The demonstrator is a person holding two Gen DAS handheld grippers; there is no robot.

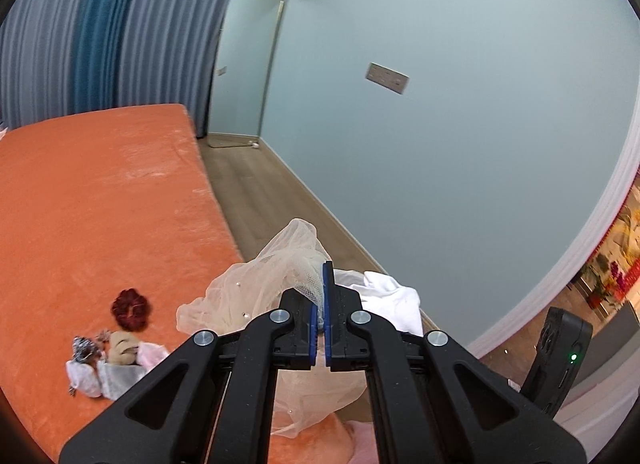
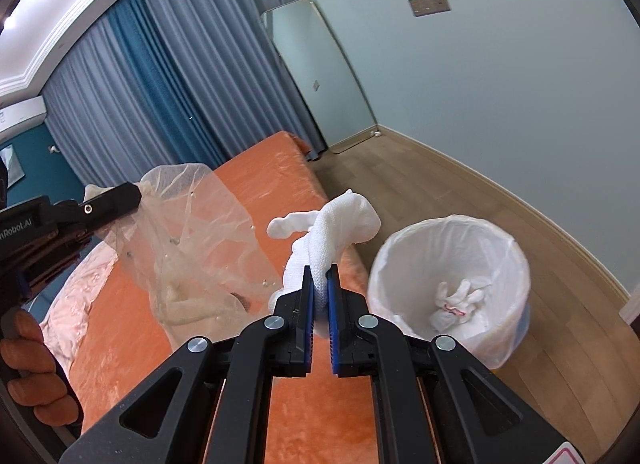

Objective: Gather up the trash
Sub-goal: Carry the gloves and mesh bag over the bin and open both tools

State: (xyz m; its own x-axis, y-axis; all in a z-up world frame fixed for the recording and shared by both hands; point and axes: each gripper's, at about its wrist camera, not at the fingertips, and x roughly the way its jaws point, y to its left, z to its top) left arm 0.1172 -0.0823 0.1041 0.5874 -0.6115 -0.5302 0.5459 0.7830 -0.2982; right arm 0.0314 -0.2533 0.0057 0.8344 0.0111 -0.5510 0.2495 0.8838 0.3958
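Note:
My left gripper (image 1: 322,276) is shut on a sheer beige mesh cloth (image 1: 256,284) that hangs above the orange bed (image 1: 100,203). From the right wrist view the same mesh cloth (image 2: 188,223) dangles from the left gripper (image 2: 134,193), held by a hand (image 2: 28,368). My right gripper (image 2: 320,276) is shut on a white knitted cloth (image 2: 340,223), lifted over the bed's right edge. That white cloth (image 1: 394,298) also shows to the right of the left fingers. A bin with a white liner (image 2: 452,288) stands on the floor beside the bed, with a crumpled white wad (image 2: 456,304) inside.
On the bed lie a dark red scrunchie (image 1: 131,308) and a small heap of crumpled scraps (image 1: 106,360). A pale pink sheet (image 2: 76,304) lies at the bed's near left. Wood floor (image 2: 440,183) runs along the pale blue wall, with a leaning mirror (image 2: 316,75) and curtains behind.

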